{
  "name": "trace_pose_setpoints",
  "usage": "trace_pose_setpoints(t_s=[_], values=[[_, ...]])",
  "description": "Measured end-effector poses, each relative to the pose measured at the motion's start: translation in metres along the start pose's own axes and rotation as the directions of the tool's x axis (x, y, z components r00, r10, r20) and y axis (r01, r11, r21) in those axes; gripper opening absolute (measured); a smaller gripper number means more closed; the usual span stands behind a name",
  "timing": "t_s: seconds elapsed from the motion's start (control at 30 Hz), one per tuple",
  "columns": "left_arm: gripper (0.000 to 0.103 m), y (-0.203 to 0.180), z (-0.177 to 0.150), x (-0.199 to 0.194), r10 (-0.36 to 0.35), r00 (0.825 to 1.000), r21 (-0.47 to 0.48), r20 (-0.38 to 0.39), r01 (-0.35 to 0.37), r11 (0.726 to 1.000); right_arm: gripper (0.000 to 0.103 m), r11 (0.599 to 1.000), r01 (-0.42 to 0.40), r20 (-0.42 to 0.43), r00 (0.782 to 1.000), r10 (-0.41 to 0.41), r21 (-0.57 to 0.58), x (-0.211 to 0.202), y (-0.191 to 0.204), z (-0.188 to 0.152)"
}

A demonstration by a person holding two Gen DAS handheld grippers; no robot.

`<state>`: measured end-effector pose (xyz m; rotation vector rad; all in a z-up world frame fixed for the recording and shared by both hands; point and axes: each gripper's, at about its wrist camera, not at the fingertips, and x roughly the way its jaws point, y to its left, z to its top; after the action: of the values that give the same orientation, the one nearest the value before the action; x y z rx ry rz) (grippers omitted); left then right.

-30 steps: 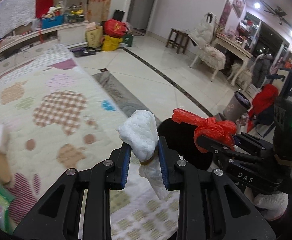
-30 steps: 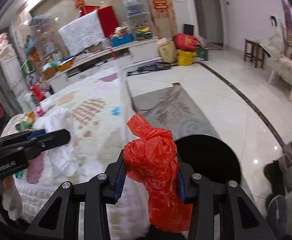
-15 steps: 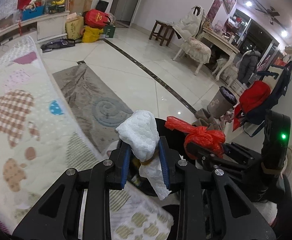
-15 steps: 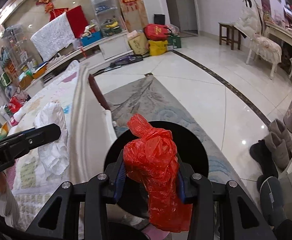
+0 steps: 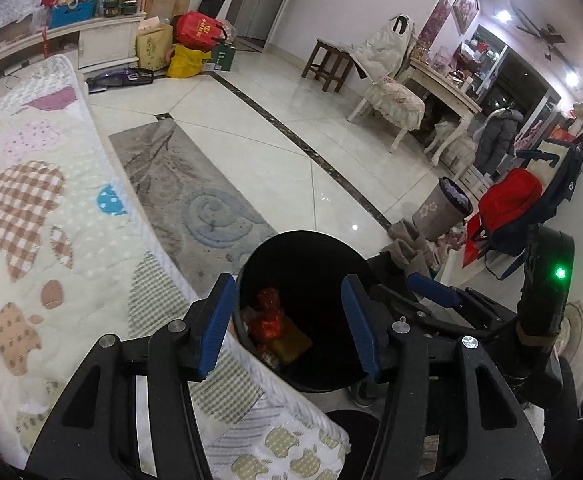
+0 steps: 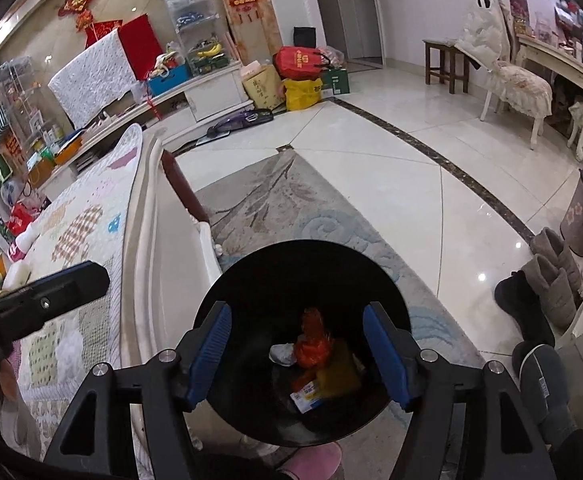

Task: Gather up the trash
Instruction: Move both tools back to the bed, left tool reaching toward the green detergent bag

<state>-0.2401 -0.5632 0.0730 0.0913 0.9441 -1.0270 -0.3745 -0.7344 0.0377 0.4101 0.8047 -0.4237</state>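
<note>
Both grippers are hanging over the black bin point(image 6: 251, 304), jaws spread with nothing between them, having just been opening: the left gripper point(image 5: 289, 322) at lower centre of its view, the right gripper point(image 6: 303, 354) likewise. Inside the bin a red bag point(image 6: 311, 346) is lying beside white tissue point(image 6: 283, 354). Left of the bin, a quilt point(image 5: 31, 220) is covering the bed.

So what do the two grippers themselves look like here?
Both are matte black plastic with triangular cut-outs and silver screw heads. Each finger carries a ribbed blue pad. The left gripper and right gripper look identical. In the left view, the right one's body shows a green light; white lettering marks the left one's side.
</note>
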Motion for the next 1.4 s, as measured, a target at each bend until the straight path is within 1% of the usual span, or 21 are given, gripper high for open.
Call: trace_pose_setpoints(t_s=[0.23,0.4,0.57,0.83,0.97,1.23,1.4], values=[[0.054,0.005,-0.008,-0.019,0.029,0.999,-0.009,0.016,-0.029,1.0,0.066,0.999,0.019,-0.002,1.0,-0.019,-0.044,-0.003,0.017,-0.003],[0.054,0.009,-0.016,-0.035,0.062,0.998,-0.011,0.03,-0.061,0.998,0.066,0.998,0.001,-0.003,1.0,-0.001,-0.058,-0.004,0.031,-0.003],[0.054,0.019,-0.023,-0.053,0.097,0.994,-0.014,0.048,-0.097,0.995,0.066,0.995,-0.029,-0.001,1.0,0.029,-0.093,-0.005,0.056,-0.002],[0.054,0.041,-0.037,-0.081,0.184,0.98,-0.037,0.076,-0.181,0.983,0.066,0.985,-0.083,0.001,0.996,0.084,-0.152,-0.007,0.096,-0.004],[0.054,0.058,-0.043,-0.096,0.221,0.972,-0.066,0.084,-0.216,0.974,0.067,0.98,-0.104,-0.012,0.995,0.104,-0.172,-0.003,0.114,-0.003],[0.054,0.079,-0.052,-0.122,0.252,0.964,-0.108,0.09,-0.242,0.964,0.067,0.965,-0.147,-0.023,0.989,0.146,-0.217,-0.002,0.152,-0.003],[0.054,0.094,-0.062,-0.144,0.25,0.964,-0.12,0.085,-0.24,0.963,0.069,0.95,-0.192,-0.044,0.981,0.187,-0.246,0.0,0.18,-0.005]])
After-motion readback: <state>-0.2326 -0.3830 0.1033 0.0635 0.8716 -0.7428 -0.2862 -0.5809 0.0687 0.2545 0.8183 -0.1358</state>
